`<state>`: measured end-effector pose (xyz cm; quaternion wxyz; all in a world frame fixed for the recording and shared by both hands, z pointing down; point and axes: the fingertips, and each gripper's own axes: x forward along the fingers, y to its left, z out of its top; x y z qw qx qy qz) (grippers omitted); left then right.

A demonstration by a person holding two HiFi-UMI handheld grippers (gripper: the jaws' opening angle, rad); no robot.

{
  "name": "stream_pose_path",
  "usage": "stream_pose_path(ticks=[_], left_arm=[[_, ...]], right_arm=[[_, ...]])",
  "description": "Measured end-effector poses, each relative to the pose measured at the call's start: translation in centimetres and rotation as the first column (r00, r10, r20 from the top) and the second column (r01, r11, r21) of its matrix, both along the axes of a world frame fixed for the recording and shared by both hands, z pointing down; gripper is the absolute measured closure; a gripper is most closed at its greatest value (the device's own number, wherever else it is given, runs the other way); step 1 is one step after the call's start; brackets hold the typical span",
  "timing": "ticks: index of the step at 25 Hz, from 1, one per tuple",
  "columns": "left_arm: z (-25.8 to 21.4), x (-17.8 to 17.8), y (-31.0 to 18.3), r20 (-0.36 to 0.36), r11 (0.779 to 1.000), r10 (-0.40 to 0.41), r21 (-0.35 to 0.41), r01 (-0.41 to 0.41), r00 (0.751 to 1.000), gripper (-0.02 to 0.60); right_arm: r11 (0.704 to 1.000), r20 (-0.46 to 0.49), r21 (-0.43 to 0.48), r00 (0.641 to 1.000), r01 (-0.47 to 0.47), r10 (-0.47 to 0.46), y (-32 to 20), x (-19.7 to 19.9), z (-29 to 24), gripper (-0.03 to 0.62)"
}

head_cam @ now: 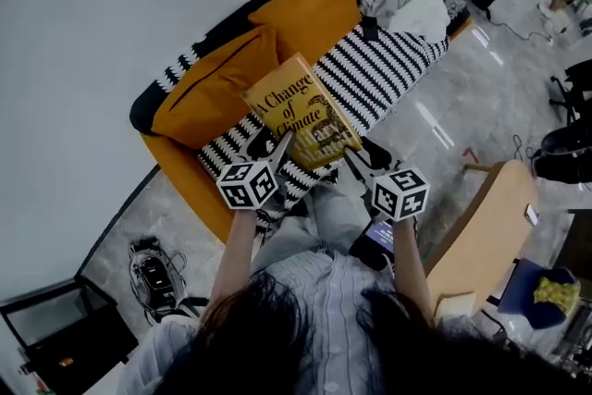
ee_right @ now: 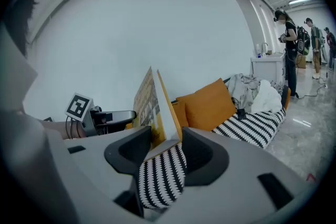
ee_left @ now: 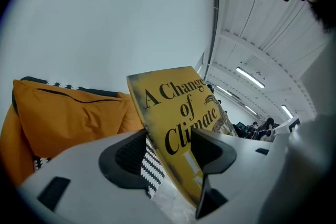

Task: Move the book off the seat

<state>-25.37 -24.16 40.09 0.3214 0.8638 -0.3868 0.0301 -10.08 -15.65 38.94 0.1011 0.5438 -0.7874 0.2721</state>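
Yellow hardcover book [head_cam: 301, 111], frame centre, clamped by left gripper [head_cam: 277, 143] and right gripper [head_cam: 356, 159], apparently clear of black-and-white striped sofa seat [head_cam: 393, 69]; set-down remained.

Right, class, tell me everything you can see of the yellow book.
The book is yellow with a black title, "A Change of Climate", smudgy dark cover edges and pale page edges. Closed and tilted, cover up, it hangs above the striped seat, its near corners clamped by the left gripper and right gripper.
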Motion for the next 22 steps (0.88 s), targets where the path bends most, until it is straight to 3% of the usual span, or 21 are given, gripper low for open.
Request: stream_pose_path(ticks=[12,22], left_arm=[[-0.9,4.6,2.8,0.013,0.993,0.118,-0.009,-0.118,0.993,0.307],[-3.0,14.2,6.7,0.044,0.974,0.224,0.022,-0.225,0.974,0.306]], right_arm=[[0.995,-0.003,0.005,0.995,-0.102,0.102,4.4,3.6,-0.8,0.402],[0.973,0.027,0.039,0.974,-0.228,0.227,10.0,11.8,-2.3,0.402]])
